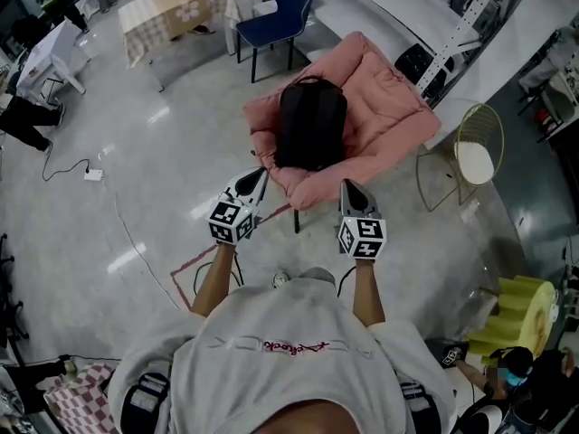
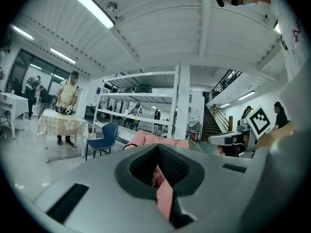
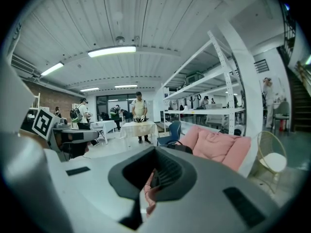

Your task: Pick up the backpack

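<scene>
The black backpack point(image 1: 310, 125) stands upright on the seat of a pink cushioned armchair point(image 1: 389, 116), straight ahead of me. My left gripper point(image 1: 260, 174) and right gripper point(image 1: 347, 186) are held side by side just short of the chair's front edge, pointing at it, apart from the backpack. Both are shut with nothing held. In the left gripper view the closed left gripper point(image 2: 158, 148) shows only pink cushion point(image 2: 165, 198) through its gap. From the right gripper view, past the shut right gripper point(image 3: 154, 152), the backpack's dark top point(image 3: 180, 148) and the pink cushions point(image 3: 218, 147) show.
A blue chair point(image 1: 276, 12) and a cloth-covered table point(image 1: 172, 12) stand behind the armchair to the left. A wire chair with a white pad point(image 1: 477, 156) is at the right, with white shelving point(image 1: 461, 34) behind. A cable and power strip point(image 1: 93, 174) lie on the floor to the left.
</scene>
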Motion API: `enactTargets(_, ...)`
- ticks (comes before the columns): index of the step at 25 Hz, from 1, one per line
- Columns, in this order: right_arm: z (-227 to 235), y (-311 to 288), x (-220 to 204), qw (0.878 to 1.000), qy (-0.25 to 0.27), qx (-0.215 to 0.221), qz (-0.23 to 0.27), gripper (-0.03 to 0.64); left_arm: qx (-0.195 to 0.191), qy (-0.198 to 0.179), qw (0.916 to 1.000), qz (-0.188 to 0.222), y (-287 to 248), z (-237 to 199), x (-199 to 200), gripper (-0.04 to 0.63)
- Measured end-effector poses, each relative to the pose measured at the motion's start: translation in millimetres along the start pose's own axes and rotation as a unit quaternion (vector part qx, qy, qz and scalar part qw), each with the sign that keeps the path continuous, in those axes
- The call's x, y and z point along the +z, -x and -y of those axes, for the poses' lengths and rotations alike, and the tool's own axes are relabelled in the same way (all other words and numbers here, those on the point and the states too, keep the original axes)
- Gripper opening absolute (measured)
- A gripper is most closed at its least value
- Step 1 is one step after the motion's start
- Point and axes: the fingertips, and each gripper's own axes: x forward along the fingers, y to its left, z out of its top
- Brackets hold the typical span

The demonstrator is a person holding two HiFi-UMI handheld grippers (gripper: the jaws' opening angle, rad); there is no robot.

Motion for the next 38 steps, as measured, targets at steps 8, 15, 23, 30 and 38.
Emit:
enactTargets(8,3,-3,-2,1.000,-0.006,-0.006,0.004,0.018,-0.015,-0.009,0.9998,-0.005,-10,1,0,0.011)
enactTargets(15,13,-14,-4,1.000,-0.010,0.002,0.004,0.018,-0.011,-0.015,0.9998,-0.008,-22,2,-1,0.009)
enactTargets(23,37,-50,5,1.000,-0.013,0.019,0.005,0.018,0.004,-0.015,0.9998,-0.012,-57,-9,2,0.011)
enactTargets(30,61,-103,14,0.999,-0.014,0.034,-0.001,0.018,0.019,-0.012,0.9996,-0.014,-106,-37,10,0.011)
enactTargets(38,100,-170,44,0.998,-0.007,0.059,-0.004,0.018,0.042,-0.011,0.9989,-0.016,-172,-67,32,0.011)
